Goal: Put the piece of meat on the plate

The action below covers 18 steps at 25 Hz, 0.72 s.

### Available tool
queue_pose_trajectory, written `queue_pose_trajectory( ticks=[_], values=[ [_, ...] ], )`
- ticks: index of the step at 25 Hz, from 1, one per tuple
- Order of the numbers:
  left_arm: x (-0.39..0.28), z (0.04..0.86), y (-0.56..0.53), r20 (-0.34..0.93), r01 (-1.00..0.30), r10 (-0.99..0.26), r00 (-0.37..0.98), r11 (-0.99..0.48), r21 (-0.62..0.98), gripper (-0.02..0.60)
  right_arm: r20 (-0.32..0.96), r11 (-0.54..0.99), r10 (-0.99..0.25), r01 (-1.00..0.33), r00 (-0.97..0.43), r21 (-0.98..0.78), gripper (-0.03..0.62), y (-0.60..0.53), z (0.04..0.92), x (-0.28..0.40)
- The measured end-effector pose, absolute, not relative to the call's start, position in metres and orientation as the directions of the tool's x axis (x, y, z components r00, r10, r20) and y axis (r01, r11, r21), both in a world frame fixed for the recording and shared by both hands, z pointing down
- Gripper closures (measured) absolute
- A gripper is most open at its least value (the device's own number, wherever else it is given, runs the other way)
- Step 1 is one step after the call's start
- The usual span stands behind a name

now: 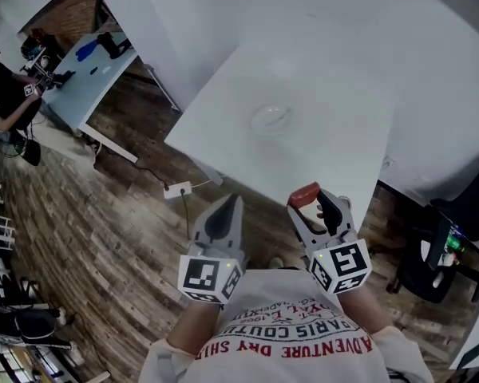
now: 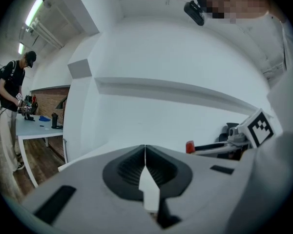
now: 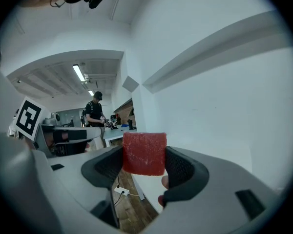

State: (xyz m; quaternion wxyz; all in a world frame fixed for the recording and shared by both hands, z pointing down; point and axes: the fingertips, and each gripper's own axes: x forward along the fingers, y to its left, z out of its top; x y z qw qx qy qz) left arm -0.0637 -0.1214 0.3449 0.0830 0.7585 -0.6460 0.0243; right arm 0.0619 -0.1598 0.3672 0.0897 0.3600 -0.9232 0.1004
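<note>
A red block of meat (image 3: 144, 153) sits clamped between the jaws of my right gripper (image 3: 144, 165); from the head view the meat (image 1: 304, 193) shows at the tip of the right gripper (image 1: 310, 201), held in the air just short of the white table's near edge. A clear plate (image 1: 271, 120) rests on the white table (image 1: 327, 134), toward its far side. My left gripper (image 1: 227, 207) hangs over the wooden floor left of the table, jaws pressed together with nothing in them; its own view shows the left gripper (image 2: 145, 160) closed tight.
A power strip with cable (image 1: 178, 189) lies on the wooden floor by the table leg. Another white desk (image 1: 88, 74) stands far left, with a person (image 1: 4, 94) beside it. A dark office chair (image 1: 431, 254) is at the right. White walls lie behind the table.
</note>
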Motion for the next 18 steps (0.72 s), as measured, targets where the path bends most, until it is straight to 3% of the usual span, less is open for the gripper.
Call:
queue_pose_trajectory(
  ticks=[8, 18],
  values=[
    [-0.077, 0.349, -0.171, 0.133, -0.976, -0.970, 0.203, -0.190, 0.103, 0.572, 0.254, 0.688, -0.676, -0.716, -0.692, -0.119, 0.318, -0.201, 0.375, 0.049],
    [-0.142, 0.353, -0.296, 0.128, -0.931, -0.926, 0.356, -0.340, 0.130, 0.574, 0.305, 0.559, -0.768, -0.822, -0.564, -0.112, 0.318, -0.294, 0.388, -0.008]
  ],
)
